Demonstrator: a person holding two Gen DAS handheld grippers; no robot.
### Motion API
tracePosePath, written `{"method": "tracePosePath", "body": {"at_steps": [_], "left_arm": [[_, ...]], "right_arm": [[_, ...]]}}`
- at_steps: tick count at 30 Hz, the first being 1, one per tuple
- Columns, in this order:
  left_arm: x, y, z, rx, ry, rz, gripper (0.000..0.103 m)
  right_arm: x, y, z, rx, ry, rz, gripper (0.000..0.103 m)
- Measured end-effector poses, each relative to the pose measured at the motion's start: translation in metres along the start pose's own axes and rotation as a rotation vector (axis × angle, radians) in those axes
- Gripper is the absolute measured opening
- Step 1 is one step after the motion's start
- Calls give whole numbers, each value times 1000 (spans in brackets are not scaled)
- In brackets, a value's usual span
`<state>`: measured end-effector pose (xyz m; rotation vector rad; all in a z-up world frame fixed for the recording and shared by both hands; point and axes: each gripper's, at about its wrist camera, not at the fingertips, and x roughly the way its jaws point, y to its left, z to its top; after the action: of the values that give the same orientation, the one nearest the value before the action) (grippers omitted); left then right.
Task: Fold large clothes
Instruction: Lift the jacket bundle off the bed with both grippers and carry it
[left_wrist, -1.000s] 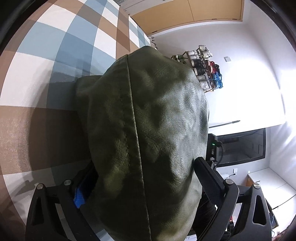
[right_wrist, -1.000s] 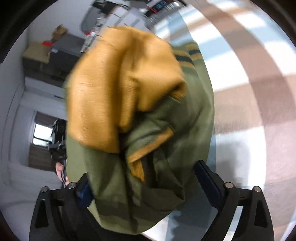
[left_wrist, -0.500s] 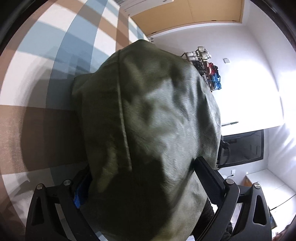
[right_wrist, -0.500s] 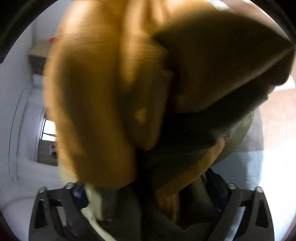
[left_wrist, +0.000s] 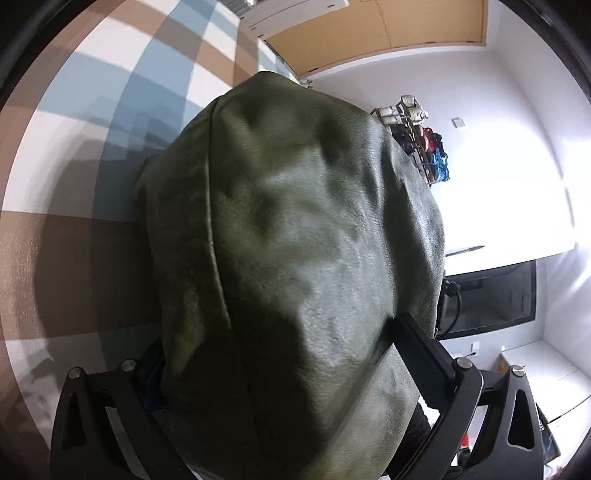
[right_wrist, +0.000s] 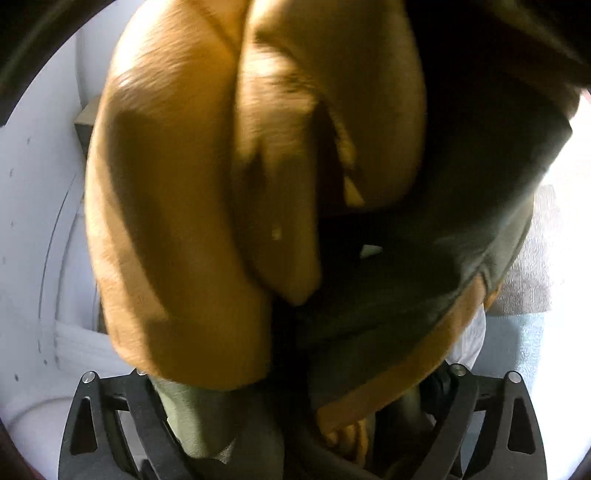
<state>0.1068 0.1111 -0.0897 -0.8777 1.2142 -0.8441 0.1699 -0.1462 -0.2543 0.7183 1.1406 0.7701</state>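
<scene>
**Jacket bunched in both hand-held grippers, mid-fold**

Green, leather-look jacket (left_wrist: 295, 240) gathered thick between the fingers of the left hand-held gripper (left_wrist: 277, 336). Pinched there, bulging ahead of the fingers, above a checked surface (left_wrist: 74, 258) of blue, brown and white. Same jacket (right_wrist: 424, 295) wedged in the right hand-held gripper (right_wrist: 295, 369) along with its mustard sleeve (right_wrist: 177, 221). Jaws spread wide, just drawn in a little, clamped on the wad between them.

Probably carrying a lifted part of the garment over to make a fold, judging by the raised bundle. To do it well:
- Keep both pinches firm against likely slipping of the slick, heavy material.
- Bring both ends down level and together.
- Lay the edge flat on the checked surface beyond the fingertips before releasing.
- Tuck the mustard sleeve inside, not flopping out.

Seen only from the left wrist: smooth green shell with one long seam, broad checks left of the fingers, and a shoe rack (left_wrist: 417, 144) and dark screen (left_wrist: 491, 295) off to the right.

Seen only from the right wrist: mustard sleeve and trim, darker lining, heavy blur, and a sliver of surface beside the right finger.

Seen from neither: the pads themselves, or the opposite hand-held gripper.
</scene>
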Motion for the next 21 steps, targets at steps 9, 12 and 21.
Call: {"method": "tracePosePath", "body": {"at_steps": [9, 12, 21], "left_arm": [[-13, -55, -15, 123, -9, -103, 101], [-12, -52, -17, 134, -11, -80, 101], [-4, 28, 0, -71, 33, -33, 100]], "right_arm": [[-27, 22, -22, -95, -121, 257, 70], [-30, 15, -27, -114, -140, 292, 70], [31, -16, -22, 27, 56, 51, 79]]}}
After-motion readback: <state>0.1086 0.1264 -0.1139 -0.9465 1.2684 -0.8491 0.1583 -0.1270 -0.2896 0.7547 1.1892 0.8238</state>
